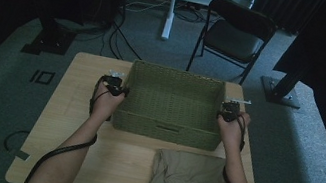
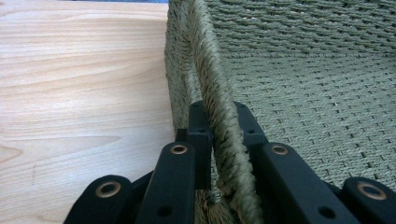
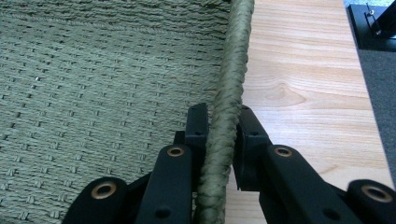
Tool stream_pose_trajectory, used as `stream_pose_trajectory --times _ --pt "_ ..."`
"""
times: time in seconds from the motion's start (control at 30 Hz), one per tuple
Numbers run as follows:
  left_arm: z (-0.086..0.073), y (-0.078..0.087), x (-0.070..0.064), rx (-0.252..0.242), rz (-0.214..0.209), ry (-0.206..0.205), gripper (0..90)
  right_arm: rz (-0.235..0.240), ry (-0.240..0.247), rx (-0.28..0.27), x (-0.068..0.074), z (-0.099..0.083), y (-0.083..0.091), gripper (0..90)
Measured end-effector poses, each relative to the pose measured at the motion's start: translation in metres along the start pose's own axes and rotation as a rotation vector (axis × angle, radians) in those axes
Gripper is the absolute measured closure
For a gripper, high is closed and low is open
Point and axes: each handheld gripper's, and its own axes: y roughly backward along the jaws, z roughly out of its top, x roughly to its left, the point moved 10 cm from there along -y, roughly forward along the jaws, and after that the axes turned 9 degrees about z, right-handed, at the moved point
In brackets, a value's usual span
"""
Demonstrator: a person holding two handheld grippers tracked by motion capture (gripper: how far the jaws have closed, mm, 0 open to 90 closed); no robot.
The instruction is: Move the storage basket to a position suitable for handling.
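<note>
Both the left gripper [image 1: 116,88] and right gripper [image 1: 228,114] pinch the rope-wound rims of the rectangular woven basket [image 1: 168,123] (jaws clamped tight), folded khaki cloth [image 1: 186,177] nearby.

Right gripper [image 3: 219,140] clamped on the thick rope-wrapped rim of the olive-green woven basket [image 3: 93,70], one black finger inside, the other outside. Pale wooden surface [image 3: 299,70] just beyond the rim, grey carpeted floor [image 3: 380,102] past that.
</note>
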Motion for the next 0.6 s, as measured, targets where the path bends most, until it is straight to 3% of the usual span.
stream_pose_trajectory --times 0.6 --pt "-0.004 0.002 -0.031 0.0 0.004 0.011 81.3 0.007 0.021 0.002 -0.028 -0.004 0.009 78.5"
